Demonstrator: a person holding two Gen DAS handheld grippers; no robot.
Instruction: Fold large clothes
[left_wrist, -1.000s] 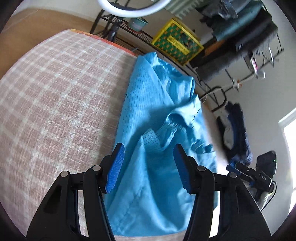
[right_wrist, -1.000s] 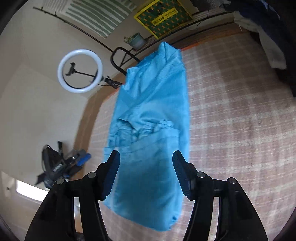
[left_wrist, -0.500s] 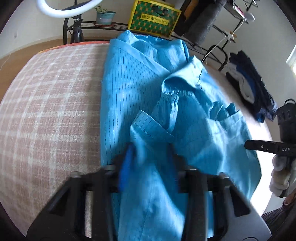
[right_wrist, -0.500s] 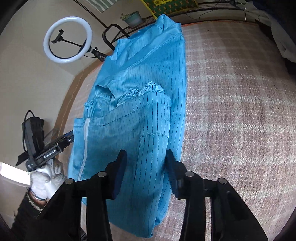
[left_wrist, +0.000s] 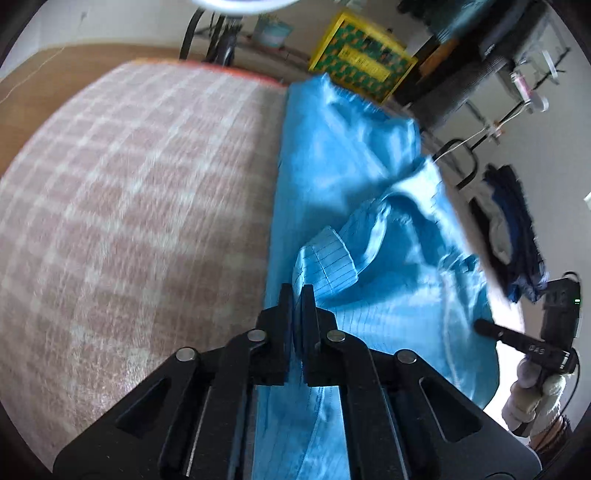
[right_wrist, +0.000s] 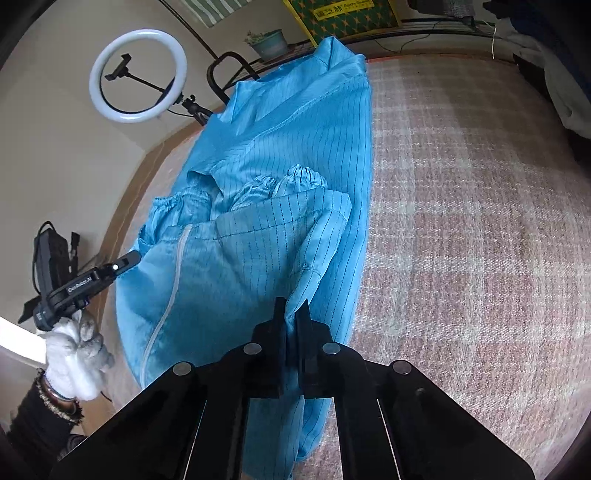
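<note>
Pinching blue garment (left_wrist: 343, 177) hem, both grippers' jaws closed on cloth, L view blurred.

Two wrist fisheyes look steeply down along their own fingers, close over the near end of the blue garment (left_wrist: 343, 177) (right_wrist: 295, 140); both share the plaid bed cover (left_wrist: 129, 203) (right_wrist: 461, 221).

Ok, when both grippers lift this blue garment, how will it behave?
Likely floppy: the blue garment already lies rumpled in soft folds. Probably light for its size, since the cloth looks thin. Its sheen suggests it may slip, though the left gripper and right gripper are shut on its near end.
</note>
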